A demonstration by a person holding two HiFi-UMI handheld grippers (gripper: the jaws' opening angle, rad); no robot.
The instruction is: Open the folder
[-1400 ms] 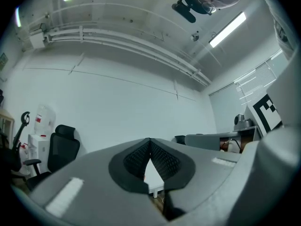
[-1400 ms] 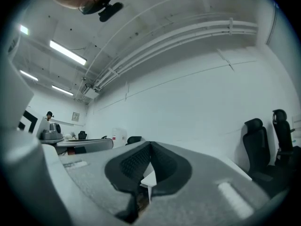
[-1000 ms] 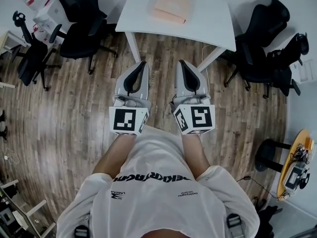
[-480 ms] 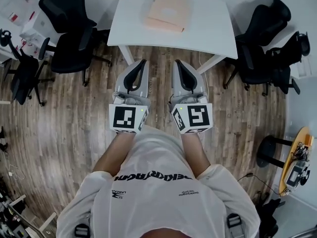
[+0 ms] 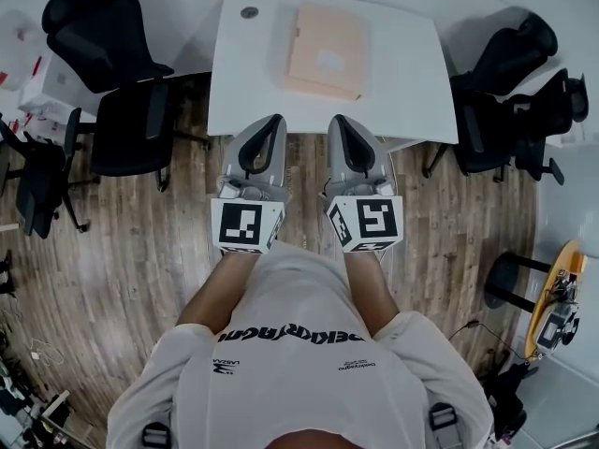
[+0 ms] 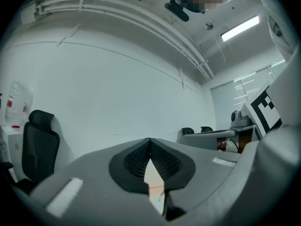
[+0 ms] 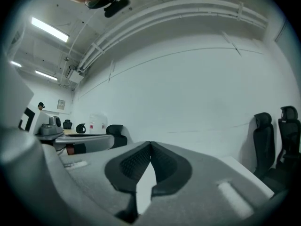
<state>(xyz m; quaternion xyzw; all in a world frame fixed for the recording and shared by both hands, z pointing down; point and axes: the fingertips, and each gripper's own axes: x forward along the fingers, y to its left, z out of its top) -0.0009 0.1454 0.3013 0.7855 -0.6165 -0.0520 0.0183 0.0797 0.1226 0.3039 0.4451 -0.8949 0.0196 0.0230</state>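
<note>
The white rectangular table (image 5: 245,78) has drawn nearer, so the pale peach cardboard folder (image 5: 325,52) lying closed on it is now just ahead of the grey left gripper (image 5: 275,120) and grey right gripper (image 5: 338,121), both empty with jaws together; the approach looks nearly done, the opening not yet begun

No print could be read with certainty. Behind the left tongs (image 5: 273,122) and right tongs (image 5: 339,122), the shirt (image 5: 290,368) bore dark upside-down lettering, too warped to make out. The label (image 5: 329,59) on the folder (image 5: 318,26) ahead was illegible.
</note>
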